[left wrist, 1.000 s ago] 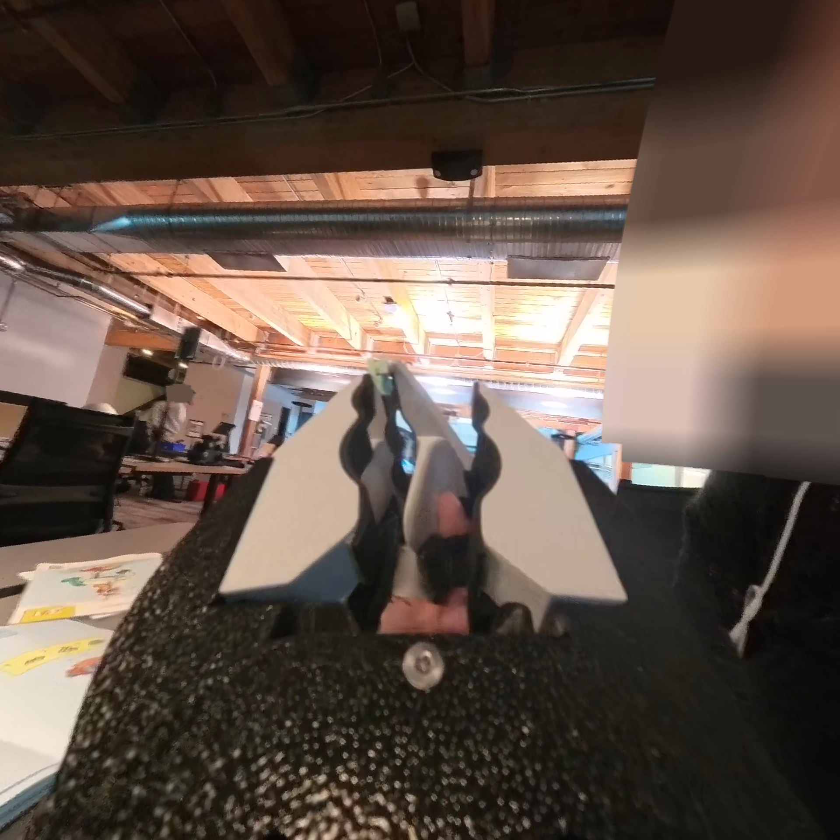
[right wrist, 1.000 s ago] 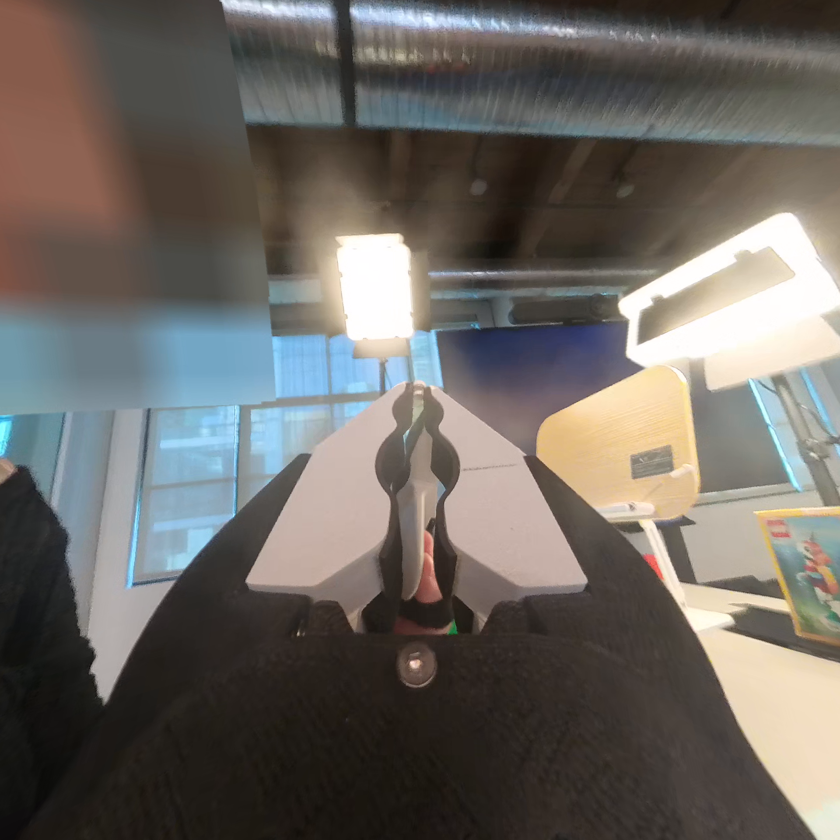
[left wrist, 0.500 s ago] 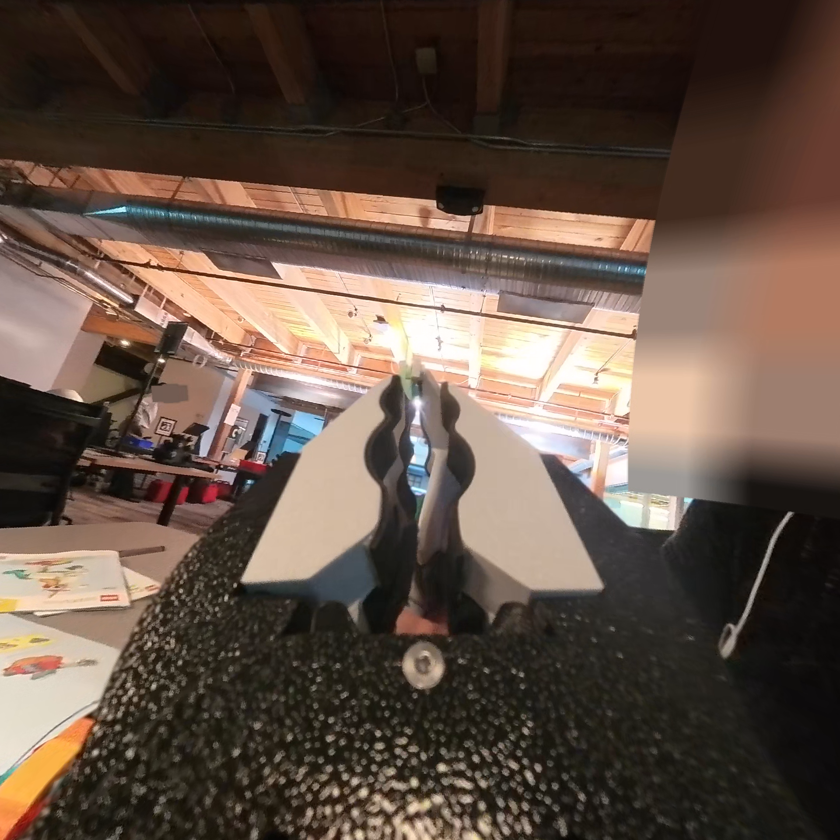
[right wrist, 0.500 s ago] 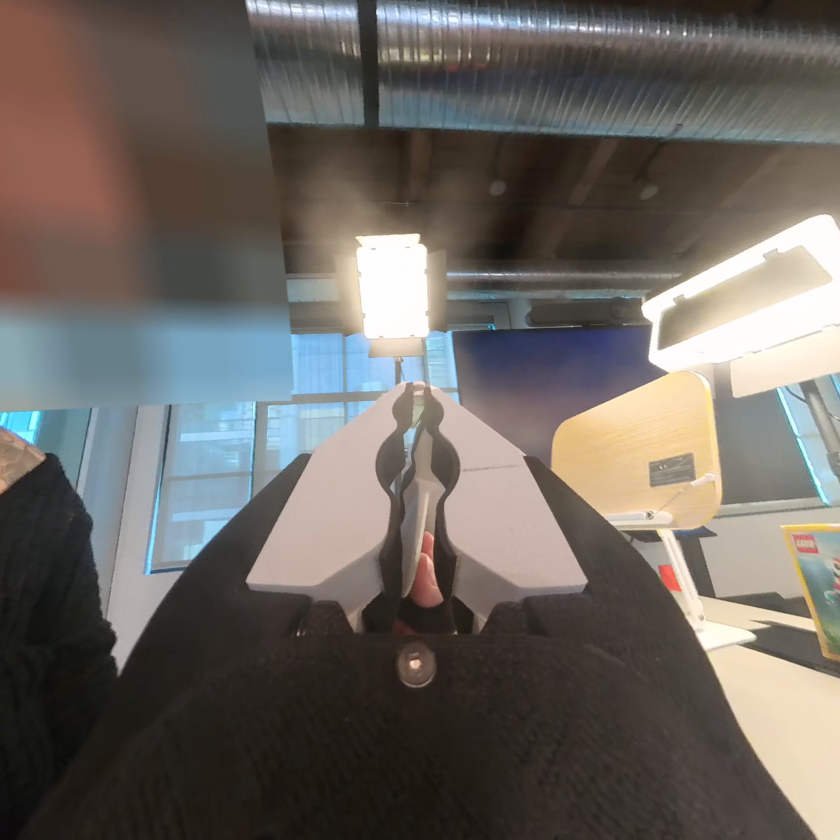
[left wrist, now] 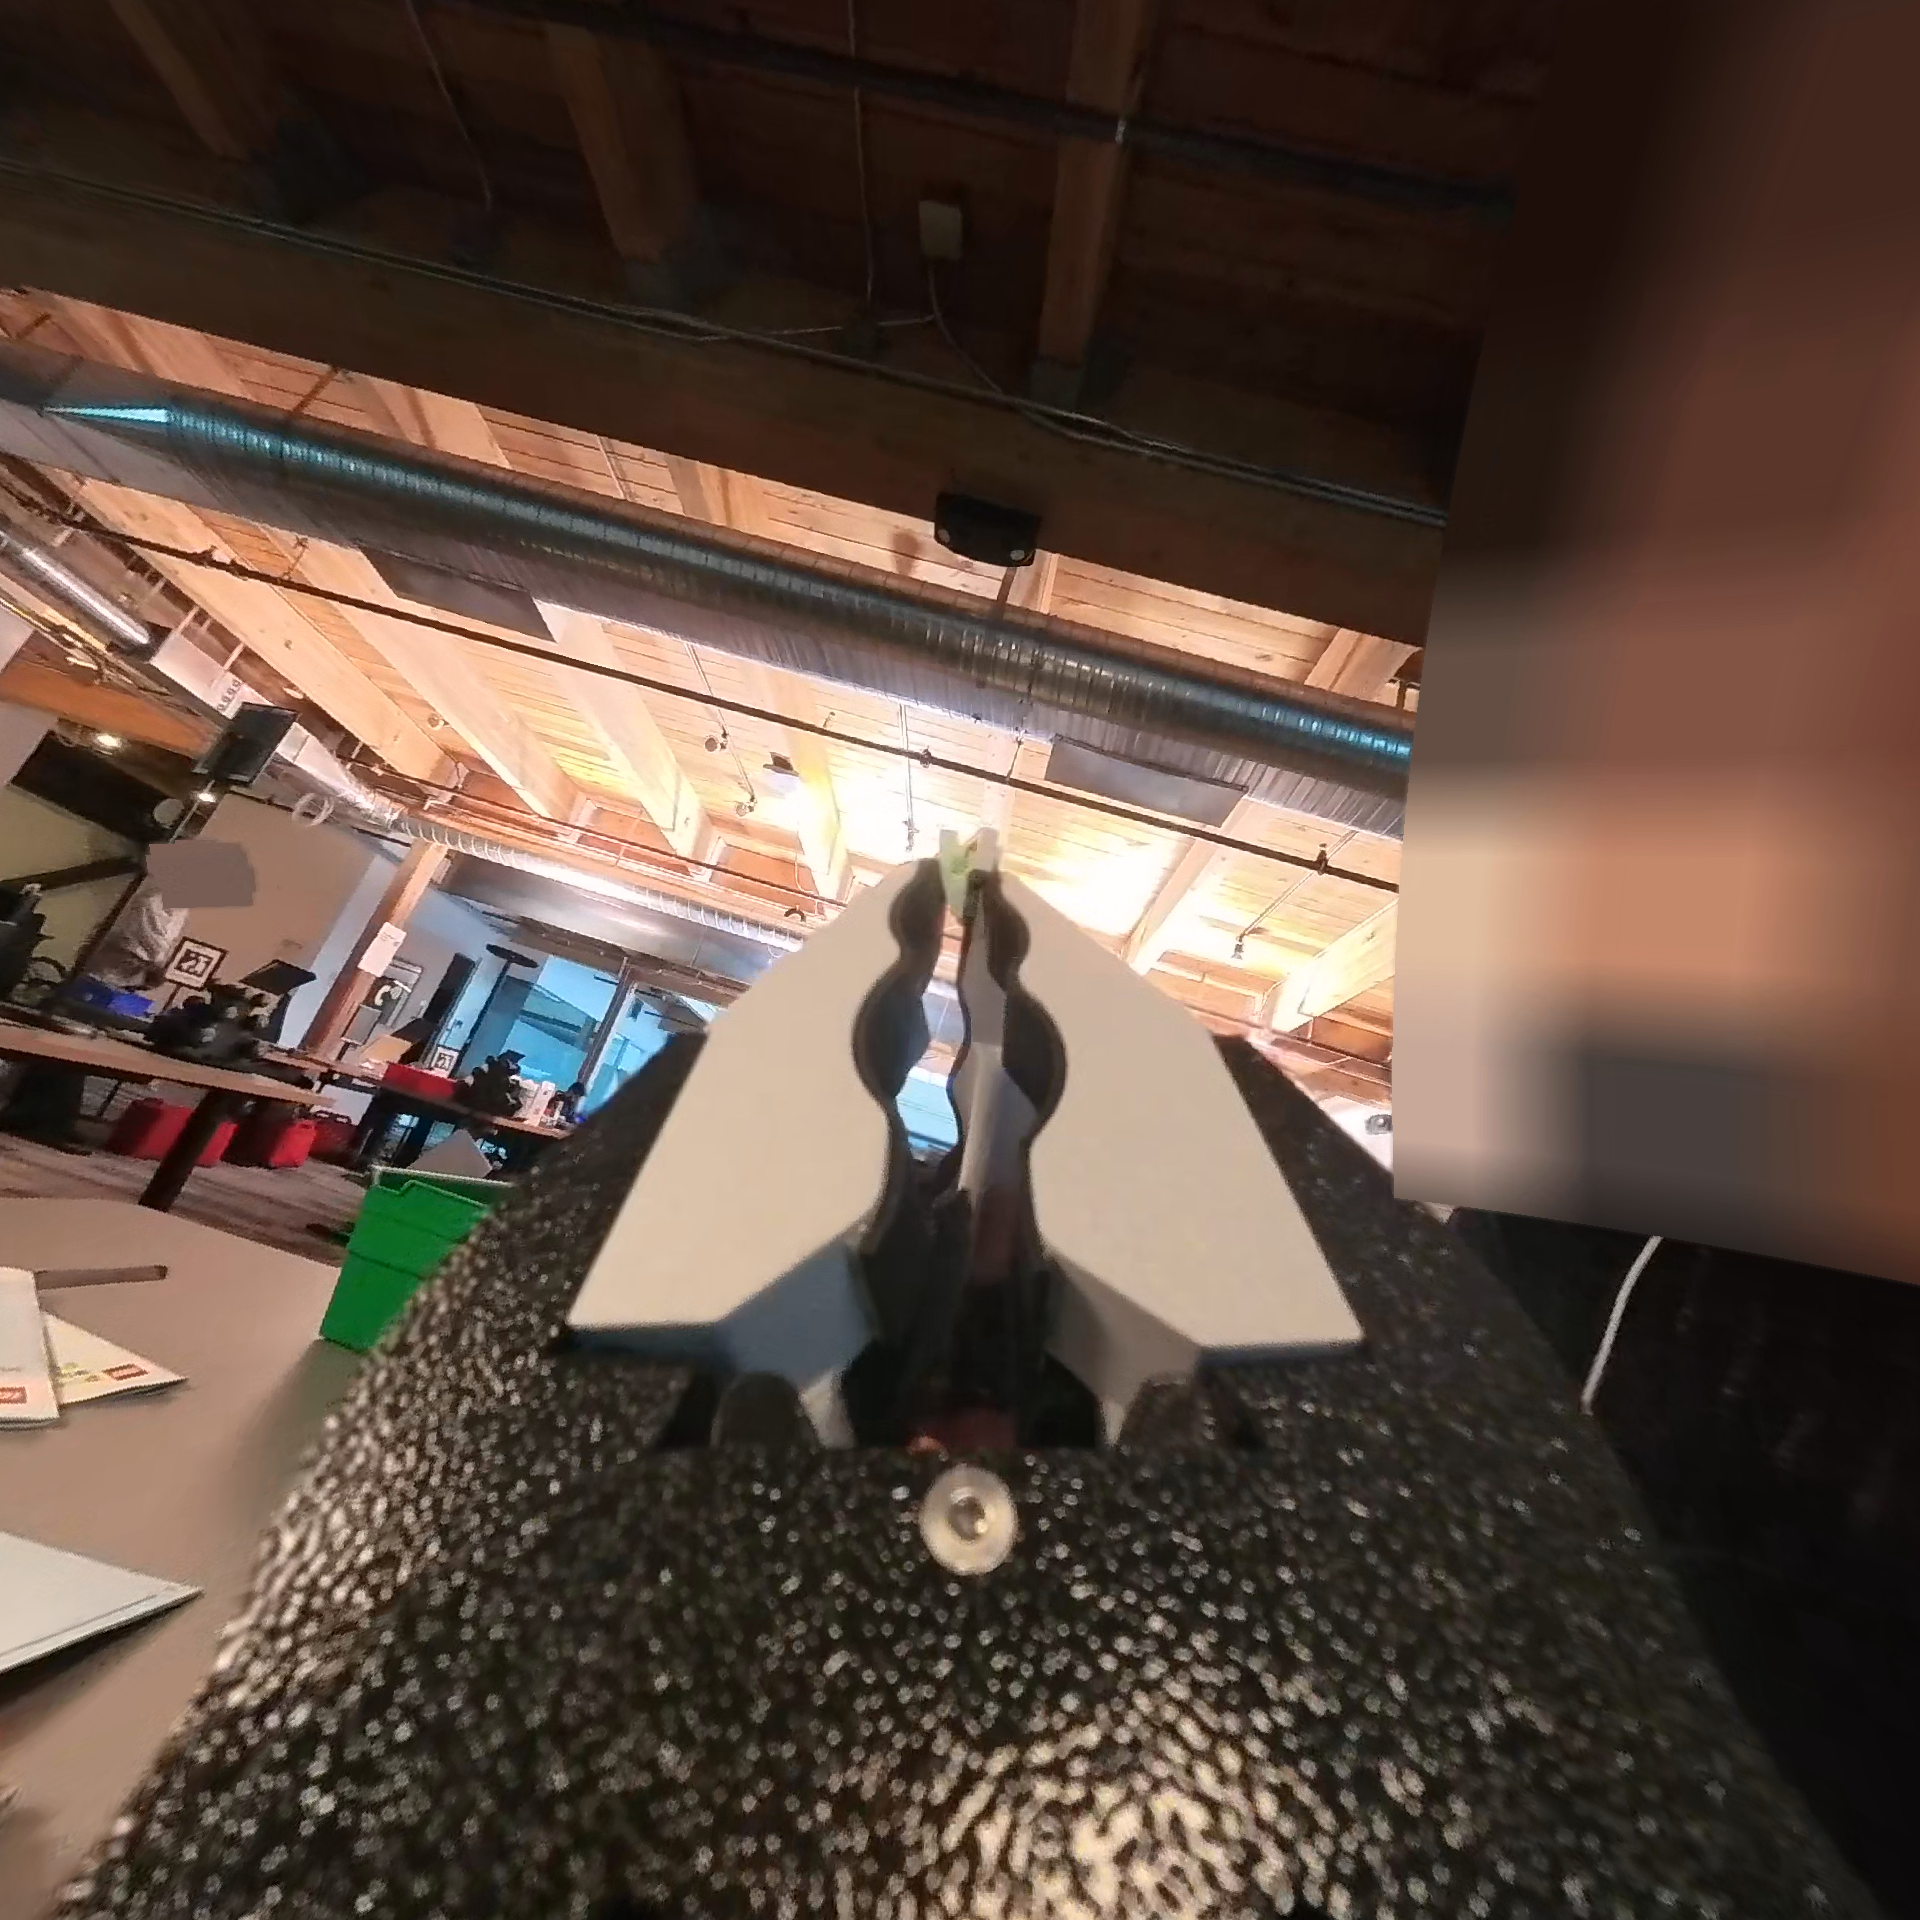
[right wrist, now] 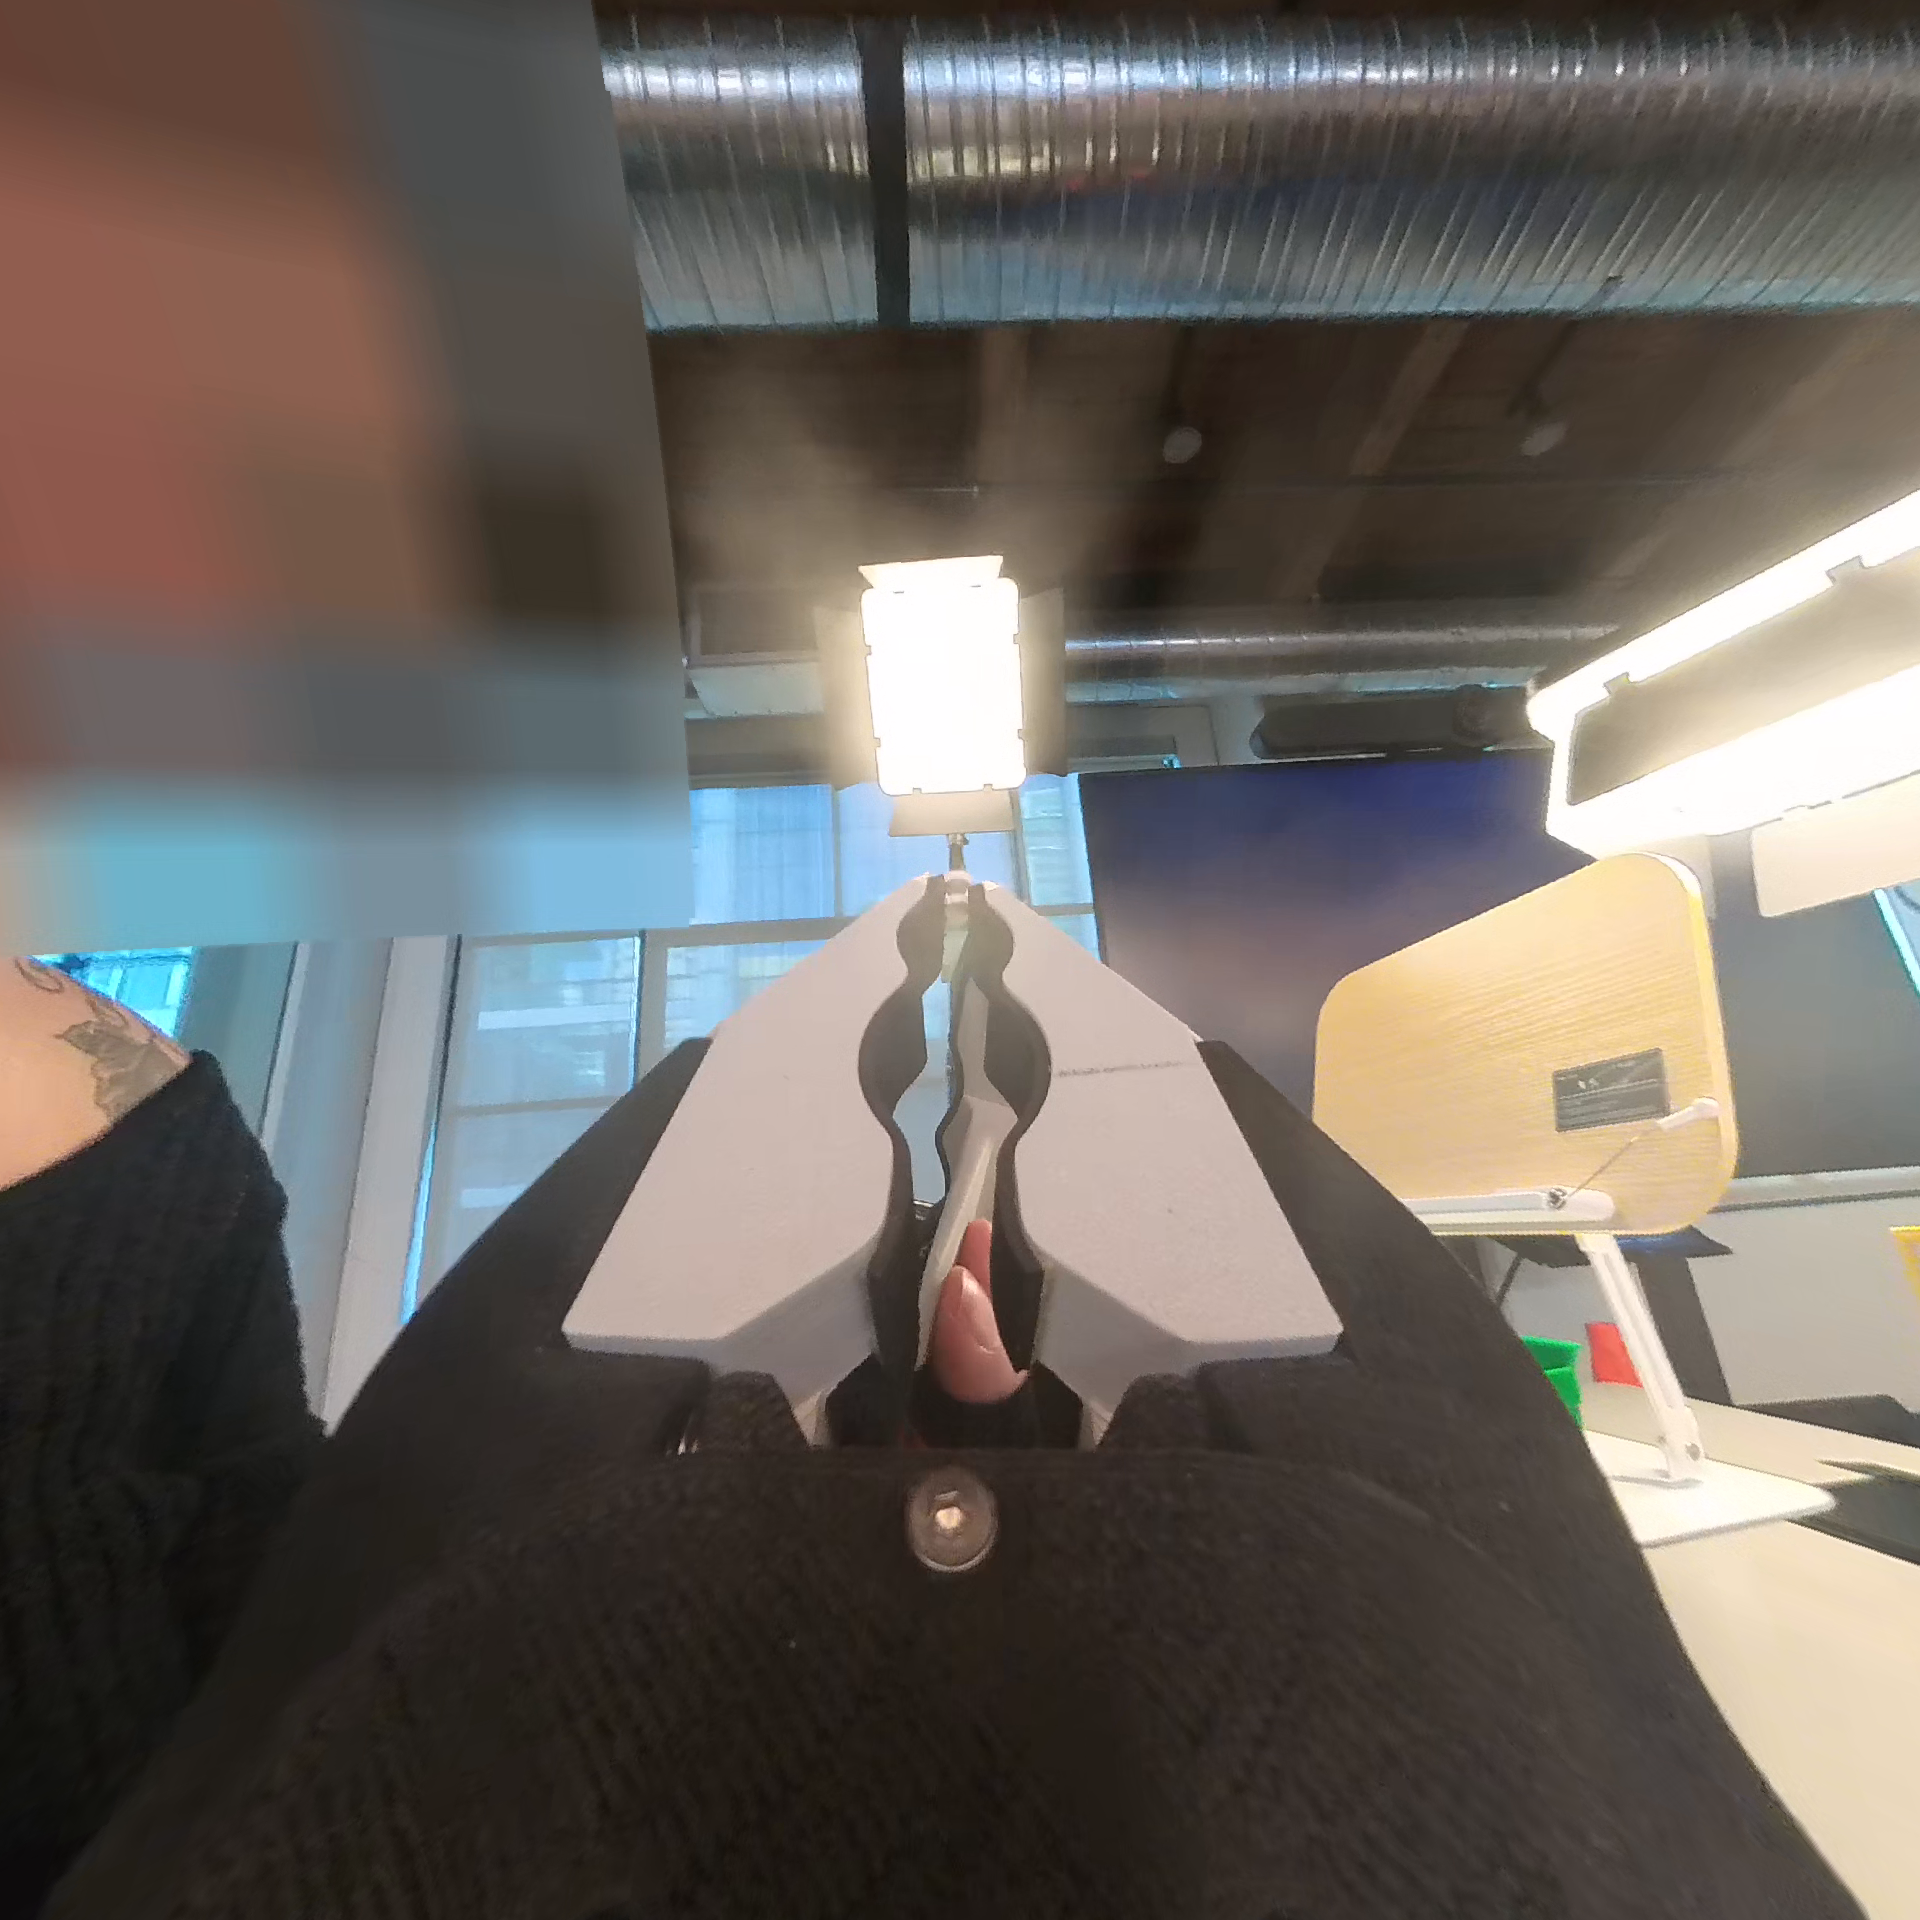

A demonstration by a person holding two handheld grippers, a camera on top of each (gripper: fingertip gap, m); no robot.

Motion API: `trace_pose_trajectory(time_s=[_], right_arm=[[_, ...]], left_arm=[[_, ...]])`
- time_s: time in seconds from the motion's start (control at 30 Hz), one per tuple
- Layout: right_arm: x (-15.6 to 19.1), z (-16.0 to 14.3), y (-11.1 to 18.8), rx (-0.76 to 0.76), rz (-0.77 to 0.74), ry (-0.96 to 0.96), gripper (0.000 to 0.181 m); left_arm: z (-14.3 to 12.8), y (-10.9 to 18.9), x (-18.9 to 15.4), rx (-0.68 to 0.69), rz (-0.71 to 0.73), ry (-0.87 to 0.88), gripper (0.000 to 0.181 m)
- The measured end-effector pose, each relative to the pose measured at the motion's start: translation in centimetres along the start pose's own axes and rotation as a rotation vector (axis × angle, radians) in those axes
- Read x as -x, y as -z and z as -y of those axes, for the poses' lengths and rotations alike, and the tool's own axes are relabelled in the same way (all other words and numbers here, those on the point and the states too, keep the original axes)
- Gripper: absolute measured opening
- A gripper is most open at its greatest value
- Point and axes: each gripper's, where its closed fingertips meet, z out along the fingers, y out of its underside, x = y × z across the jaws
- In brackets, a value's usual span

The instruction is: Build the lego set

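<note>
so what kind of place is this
Probably an open-plan loft office or workshop: exposed wooden ceiling beams with metal ducts, rows of work tables, and a studio light panel by big windows.

Grey table in left wrist view carries a green bin, printed booklets at the left edge and a pale sheet nearer the cam — all apart. Right view: white tabletop w/ a white lamp base.

Bin on table, booklets left of it
</note>
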Motion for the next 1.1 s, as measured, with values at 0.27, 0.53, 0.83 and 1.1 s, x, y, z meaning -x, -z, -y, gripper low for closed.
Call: trace_pose_trajectory(time_s=[0.27,0.53,0.83,1.1], right_arm=[[0.2,0.0,-0.2,0.023,-0.005,0.078,0.002],[-0.1,-0.1,0.0,0.030,-0.011,0.077,0.002],[-0.1,-0.1,0.2,0.078,0.005,0.035,0.003],[-0.1,-0.4,0.5,0.237,0.075,-0.008,0.030]], left_arm=[[-0.1,-0.1,-0.1,0.033,0.024,-0.088,0.004],[-0.2,0.0,0.2,0.035,0.066,-0.141,0.006],[-0.4,0.1,0.5,0.091,0.059,-0.137,0.004],[-1.2,0.0,0.3,0.183,0.030,-0.168,0.004]])
